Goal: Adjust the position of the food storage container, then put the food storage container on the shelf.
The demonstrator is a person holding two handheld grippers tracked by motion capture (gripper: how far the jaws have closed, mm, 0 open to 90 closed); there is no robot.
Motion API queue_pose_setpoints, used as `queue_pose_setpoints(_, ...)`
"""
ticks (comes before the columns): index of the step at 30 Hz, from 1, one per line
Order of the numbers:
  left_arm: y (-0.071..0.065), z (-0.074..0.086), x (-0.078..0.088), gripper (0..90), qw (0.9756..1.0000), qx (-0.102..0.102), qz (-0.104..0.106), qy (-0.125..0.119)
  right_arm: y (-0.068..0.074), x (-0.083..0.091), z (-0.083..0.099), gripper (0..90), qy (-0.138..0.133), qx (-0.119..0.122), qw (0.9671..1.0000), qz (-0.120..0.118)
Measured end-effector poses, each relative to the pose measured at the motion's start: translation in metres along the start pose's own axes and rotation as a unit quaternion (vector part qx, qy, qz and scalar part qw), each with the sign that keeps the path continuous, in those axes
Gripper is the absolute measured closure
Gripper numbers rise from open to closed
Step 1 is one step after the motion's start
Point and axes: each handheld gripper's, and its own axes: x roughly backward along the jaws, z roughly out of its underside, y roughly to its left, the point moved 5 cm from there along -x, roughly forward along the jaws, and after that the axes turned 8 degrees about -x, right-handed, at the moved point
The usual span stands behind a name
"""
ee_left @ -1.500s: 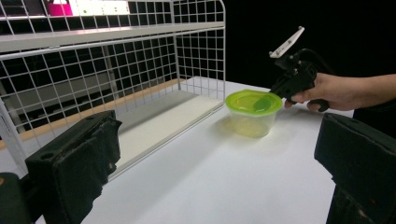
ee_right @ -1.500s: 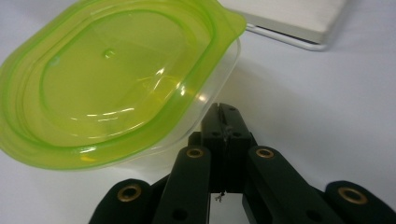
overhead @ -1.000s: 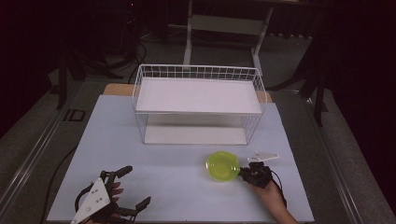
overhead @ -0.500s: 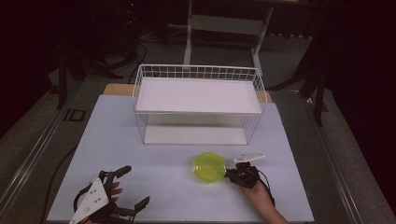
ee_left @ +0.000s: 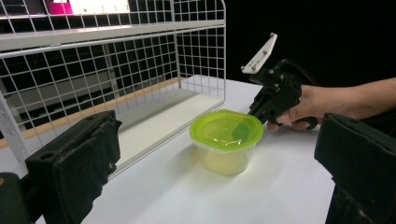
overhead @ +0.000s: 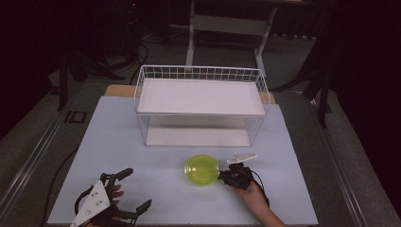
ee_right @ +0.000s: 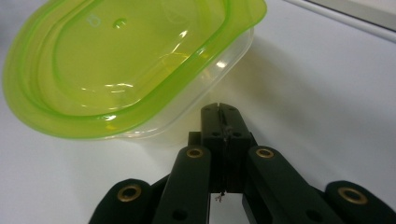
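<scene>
A clear tub with a lime-green lid (overhead: 202, 170) stands on the white table top (overhead: 113, 142), in front of the wire rack. My right gripper (overhead: 222, 176) lies low just right of it, jaws shut with nothing between them. In the right gripper view the closed tips (ee_right: 219, 109) sit against the tub's clear wall, under the lid's (ee_right: 126, 60) rim. My left gripper (overhead: 137, 188) rests at the front left, open and empty, well apart from the tub. In the left gripper view its black pads (ee_left: 74, 163) frame the tub (ee_left: 226, 135) and the right gripper (ee_left: 257, 109).
A white wire rack (overhead: 201, 75) with an upper shelf and a lower shelf stands at the back middle, its open front facing the tub. The table's front edge is close below both hands. Dark floor, with dark legs standing on it, surrounds the table.
The right gripper has slid to the left across the table, and the green-lidded tub has moved left ahead of it. The left gripper has stayed put.
</scene>
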Motion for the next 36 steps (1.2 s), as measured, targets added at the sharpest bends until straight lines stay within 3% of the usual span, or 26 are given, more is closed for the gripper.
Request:
queue_pose_setpoints(5, 0.000, 0.001, 0.000, 0.8, 1.0000, 0.000, 0.001, 0.001, 0.003, -0.003, 0.000, 89.9, 0.006, 0.012, 0.9999, 0.005)
queue_pose_setpoints(8, 0.000, 0.001, 0.000, 0.8, 1.0000, 0.000, 0.002, 0.002, -0.001, 0.001, -0.002, 89.9, -0.004, 0.006, 0.9999, 0.007)
queue_pose_setpoints(15, -0.001, 0.002, -0.002, 0.8, 0.9999, 0.003, 0.008, 0.007, -0.008, 0.034, -0.010, 89.6, -0.039, 0.005, 0.9990, 0.022)
queue_pose_setpoints(21, -0.003, 0.002, -0.005, 0.8, 0.9999, 0.001, 0.012, 0.009, -0.013, 0.057, -0.012, 82.0, -0.059, 0.014, 0.9975, 0.037)
queue_pose_setpoints(22, -0.003, 0.002, -0.005, 0.8, 0.9999, 0.002, 0.012, 0.009, -0.011, 0.062, -0.013, 76.6, -0.067, 0.014, 0.9970, 0.037)
queue_pose_setpoints(23, -0.003, 0.002, -0.006, 0.8, 0.9999, 0.003, 0.012, 0.010, -0.008, 0.069, -0.013, 59.7, -0.067, 0.020, 0.9970, 0.032)
queue_pose_setpoints(24, -0.003, 0.003, -0.007, 0.8, 0.9999, 0.004, 0.013, 0.010, -0.008, 0.069, -0.013, 59.7, -0.067, 0.020, 0.9970, 0.032)
queue_pose_setpoints(26, -0.004, 0.004, -0.010, 0.8, 0.9998, 0.008, 0.016, 0.011, 0.000, 0.077, -0.015, 44.0, -0.081, 0.024, 0.9962, 0.019)
queue_pose_setpoints(27, -0.004, 0.004, -0.010, 0.8, 0.9998, 0.008, 0.016, 0.011, 0.000, 0.077, -0.015, 44.0, -0.081, 0.024, 0.9962, 0.019)
queue_pose_setpoints(28, -0.004, 0.004, -0.011, 0.8, 0.9997, 0.010, 0.018, 0.011, 0.003, 0.080, -0.015, 38.3, -0.089, 0.025, 0.9956, 0.015)
queue_pose_setpoints(29, -0.005, 0.004, -0.013, 0.8, 0.9997, 0.009, 0.020, 0.012, 0.011, 0.085, -0.016, 22.6, -0.099, 0.036, 0.9944, 0.008)
queue_pose_setpoints(33, -0.006, 0.000, -0.017, 0.8, 0.9995, 0.010, 0.028, 0.011, 0.021, 0.092, -0.017, 14.3, -0.109, 0.053, 0.9926, 0.004)
queue_pose_setpoints(35, -0.006, -0.008, -0.021, 0.8, 0.9993, 0.006, 0.034, 0.012, 0.028, 0.100, -0.020, 14.4, -0.127, 0.049, 0.9905, -0.020)
queue_pose_setpoints(36, -0.006, -0.008, -0.021, 0.8, 0.9993, 0.006, 0.034, 0.012, 0.031, 0.104, -0.021, 14.6, -0.137, 0.053, 0.9890, -0.015)
